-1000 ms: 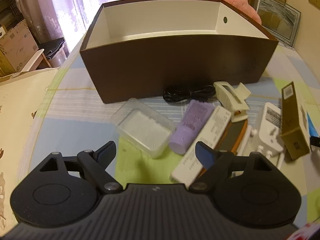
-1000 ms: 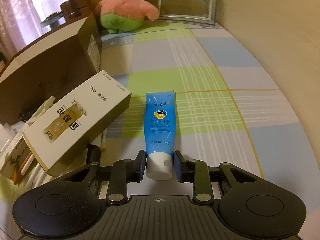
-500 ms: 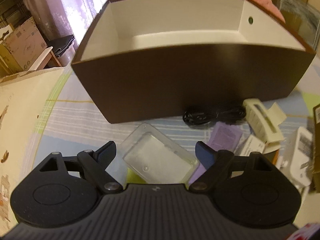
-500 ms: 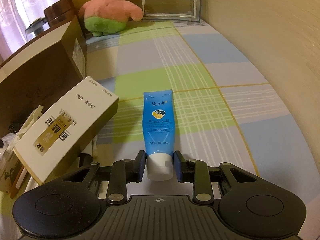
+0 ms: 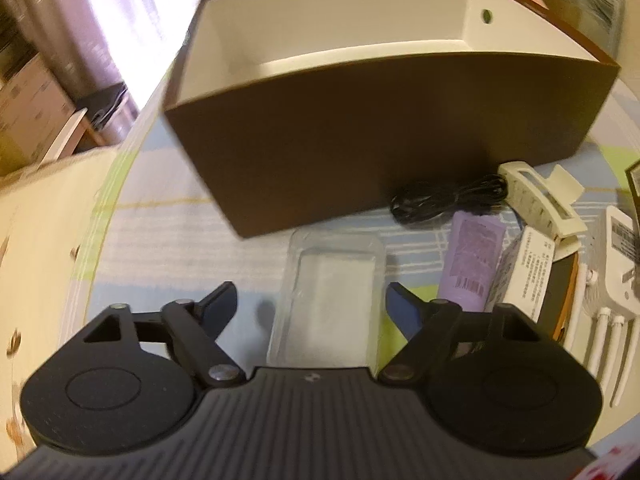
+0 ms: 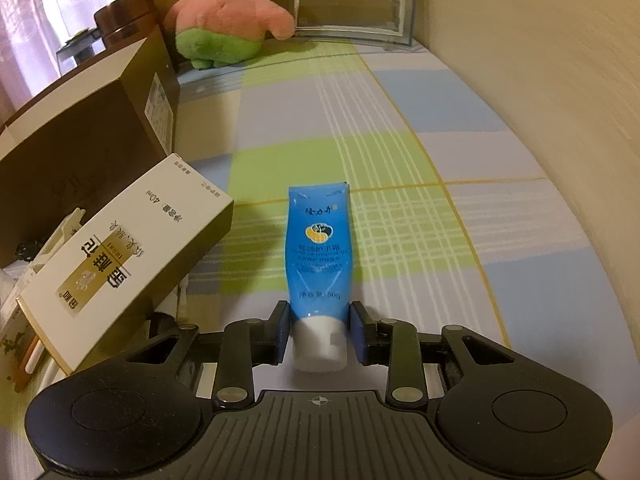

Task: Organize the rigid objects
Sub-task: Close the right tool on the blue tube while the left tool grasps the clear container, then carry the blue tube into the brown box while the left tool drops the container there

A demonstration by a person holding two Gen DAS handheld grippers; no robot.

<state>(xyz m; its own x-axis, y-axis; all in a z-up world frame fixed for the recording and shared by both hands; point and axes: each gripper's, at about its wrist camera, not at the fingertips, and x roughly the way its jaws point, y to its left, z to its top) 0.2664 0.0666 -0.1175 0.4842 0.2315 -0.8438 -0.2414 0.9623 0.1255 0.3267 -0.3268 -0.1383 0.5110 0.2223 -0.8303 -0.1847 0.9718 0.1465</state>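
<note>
In the left wrist view my left gripper (image 5: pixel 312 304) is open, its jaws wide on either side of a clear plastic box (image 5: pixel 332 296) lying on the checked cloth in front of a brown storage box (image 5: pixel 380 128) with a white, empty inside. In the right wrist view my right gripper (image 6: pixel 320 330) is shut on a blue tube (image 6: pixel 320 248), gripping it at its white cap end. The tube lies lengthwise, pointing away from me.
Right of the clear box lie a purple tube (image 5: pixel 474 256), a black cable (image 5: pixel 444 200), a cream hair clip (image 5: pixel 540 204), a white carton (image 5: pixel 524 272) and a white charger (image 5: pixel 618 264). A white-and-gold carton (image 6: pixel 124 268) leans left of the blue tube. A pink plush (image 6: pixel 224 20) and a picture frame (image 6: pixel 352 0) stand at the back.
My left gripper has moved forward and left, so the clear plastic box now sits between its open jaws. My right gripper stays shut on the blue tube and has lifted slightly.
</note>
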